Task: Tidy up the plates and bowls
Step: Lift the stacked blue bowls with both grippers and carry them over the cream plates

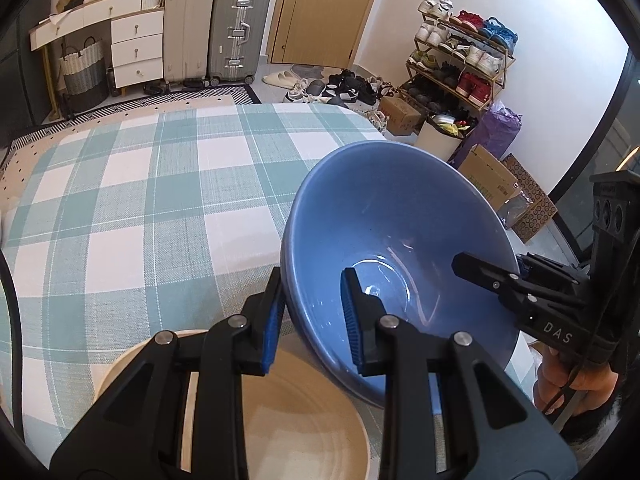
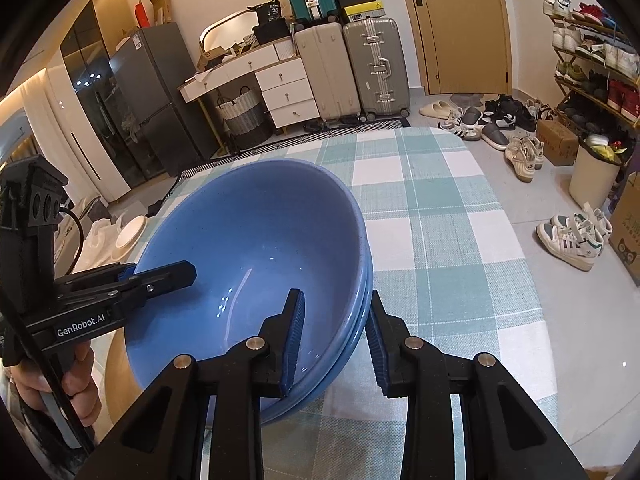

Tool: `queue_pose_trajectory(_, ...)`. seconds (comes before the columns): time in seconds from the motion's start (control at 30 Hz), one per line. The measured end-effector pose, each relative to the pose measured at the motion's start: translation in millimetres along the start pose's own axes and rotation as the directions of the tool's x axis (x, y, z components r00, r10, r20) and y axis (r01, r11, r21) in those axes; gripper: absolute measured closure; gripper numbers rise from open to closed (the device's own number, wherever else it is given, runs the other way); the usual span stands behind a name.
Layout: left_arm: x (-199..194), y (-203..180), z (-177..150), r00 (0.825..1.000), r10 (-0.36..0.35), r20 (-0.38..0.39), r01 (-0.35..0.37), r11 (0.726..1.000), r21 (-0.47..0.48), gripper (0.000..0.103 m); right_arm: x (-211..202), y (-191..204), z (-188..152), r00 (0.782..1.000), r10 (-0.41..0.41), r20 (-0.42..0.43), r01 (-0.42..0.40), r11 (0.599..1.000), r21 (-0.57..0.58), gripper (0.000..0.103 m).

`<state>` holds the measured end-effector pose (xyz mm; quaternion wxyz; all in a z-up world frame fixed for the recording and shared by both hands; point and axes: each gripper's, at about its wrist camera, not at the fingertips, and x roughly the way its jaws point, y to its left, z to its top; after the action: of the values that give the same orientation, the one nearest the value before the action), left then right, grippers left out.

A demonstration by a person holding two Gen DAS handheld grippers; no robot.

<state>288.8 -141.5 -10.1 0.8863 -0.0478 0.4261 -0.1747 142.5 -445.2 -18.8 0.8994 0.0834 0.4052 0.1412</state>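
A stack of blue bowls (image 1: 384,216) is held tilted above the checked tablecloth, gripped on opposite rims. My left gripper (image 1: 312,316) is shut on the near-left rim, one finger inside and one outside. My right gripper (image 2: 334,332) is shut on the opposite rim the same way; the stacked bowl (image 2: 248,248) edges show between its fingers. A beige plate (image 1: 304,420) lies on the table below the left gripper, partly hidden by it. The right gripper also shows in the left wrist view (image 1: 492,276), and the left gripper in the right wrist view (image 2: 160,276).
The table (image 1: 152,200) has a teal and white checked cloth. A white plate (image 2: 130,232) lies beyond the table's left edge. Suitcases (image 1: 236,28), a drawer unit (image 1: 136,48), a shoe rack (image 1: 460,56), boxes and shoes stand on the floor beyond the far edge.
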Motion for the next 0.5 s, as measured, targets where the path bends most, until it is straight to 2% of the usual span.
queue_pose_trajectory(0.5,-63,-4,-12,0.997,0.027,0.069,-0.027,1.0,-0.005,0.079,-30,29,5,0.999,0.014,0.035,-0.013,0.999,-0.037,0.071)
